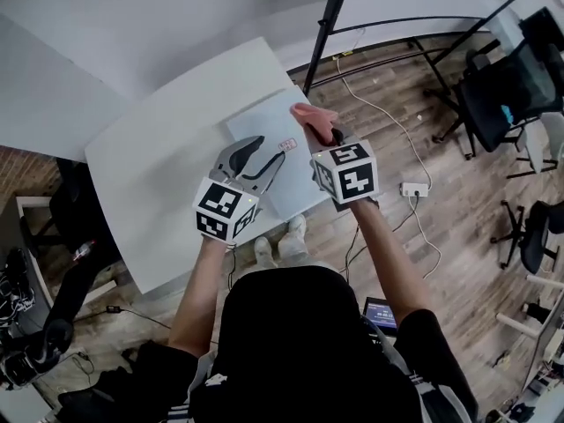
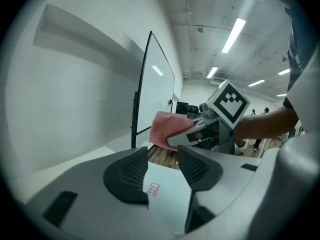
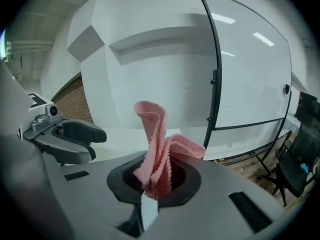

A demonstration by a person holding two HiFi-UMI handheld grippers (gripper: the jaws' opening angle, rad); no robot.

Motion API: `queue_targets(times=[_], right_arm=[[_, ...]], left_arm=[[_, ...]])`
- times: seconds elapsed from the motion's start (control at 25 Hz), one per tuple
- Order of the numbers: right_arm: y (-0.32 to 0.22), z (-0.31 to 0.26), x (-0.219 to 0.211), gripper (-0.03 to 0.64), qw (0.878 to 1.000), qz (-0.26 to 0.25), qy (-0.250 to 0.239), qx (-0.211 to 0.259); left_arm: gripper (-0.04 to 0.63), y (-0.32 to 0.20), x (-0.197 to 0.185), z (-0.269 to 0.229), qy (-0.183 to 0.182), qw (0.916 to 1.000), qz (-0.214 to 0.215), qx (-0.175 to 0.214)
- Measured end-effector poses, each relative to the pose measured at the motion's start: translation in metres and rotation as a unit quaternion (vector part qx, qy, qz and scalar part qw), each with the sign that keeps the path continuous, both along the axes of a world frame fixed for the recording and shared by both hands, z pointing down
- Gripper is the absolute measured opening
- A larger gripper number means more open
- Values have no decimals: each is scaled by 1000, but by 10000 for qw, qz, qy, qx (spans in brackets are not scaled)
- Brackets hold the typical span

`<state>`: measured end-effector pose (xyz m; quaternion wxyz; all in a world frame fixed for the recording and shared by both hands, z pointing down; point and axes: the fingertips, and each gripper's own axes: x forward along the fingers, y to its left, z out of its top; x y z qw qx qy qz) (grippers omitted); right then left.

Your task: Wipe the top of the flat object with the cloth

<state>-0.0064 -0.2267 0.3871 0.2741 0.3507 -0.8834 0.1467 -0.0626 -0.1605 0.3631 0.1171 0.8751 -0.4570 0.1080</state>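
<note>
A flat pale blue-grey board (image 1: 271,117) with a small red label lies on the white table (image 1: 159,166) near its right edge. My left gripper (image 1: 261,159) sits low over the board's near left corner. In the left gripper view the board (image 2: 169,196) fills the gap between the spread jaws of the left gripper (image 2: 162,171), and no pad is seen pressing on it. My right gripper (image 1: 322,132) hovers at the board's right edge, shut on a pink cloth (image 1: 310,115). That cloth (image 3: 157,149) stands up in folds from the right gripper (image 3: 155,183).
A black stand pole (image 1: 329,20) rises beyond the table's far right corner. Black office chairs (image 1: 507,86) and a white power strip (image 1: 414,189) with cables are on the wood floor at right. A framed whiteboard (image 3: 250,74) stands beyond the table.
</note>
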Motion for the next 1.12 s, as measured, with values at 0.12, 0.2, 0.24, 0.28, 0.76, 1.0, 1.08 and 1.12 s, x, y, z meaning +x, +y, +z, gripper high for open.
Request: queue_targets(times=[0.12, 0.2, 0.24, 0.28, 0.76, 1.0, 1.08, 1.12], right_arm=[[2, -29, -4, 46, 9995, 23, -222, 228], [5, -47, -7, 46, 9986, 58, -379, 351], [7, -55, -8, 46, 9981, 78, -463, 401], [9, -63, -10, 46, 9974, 93, -545, 455], [24, -158, -29, 46, 9838, 1, -1076, 1437], [35, -186, -34, 46, 9786, -130, -1104, 1734], [37, -195, -33, 46, 9768, -103, -1154, 1803], [37, -198, -32, 46, 9756, -78, -1199, 1839]], left_arm=[[168, -1, -4, -29, -89, 9995, -114, 291], [133, 1, -8, -48, -29, 9989, -176, 438], [133, 2, -9, -57, 5, 9985, -193, 506], [132, 4, -9, -65, 17, 9981, -219, 584], [37, 8, -24, -163, 150, 9864, -571, 1534], [32, 13, -30, -186, 227, 9824, -720, 1710], [23, 15, -31, -193, 321, 9819, -718, 1725], [18, 16, -31, -196, 369, 9814, -702, 1750]])
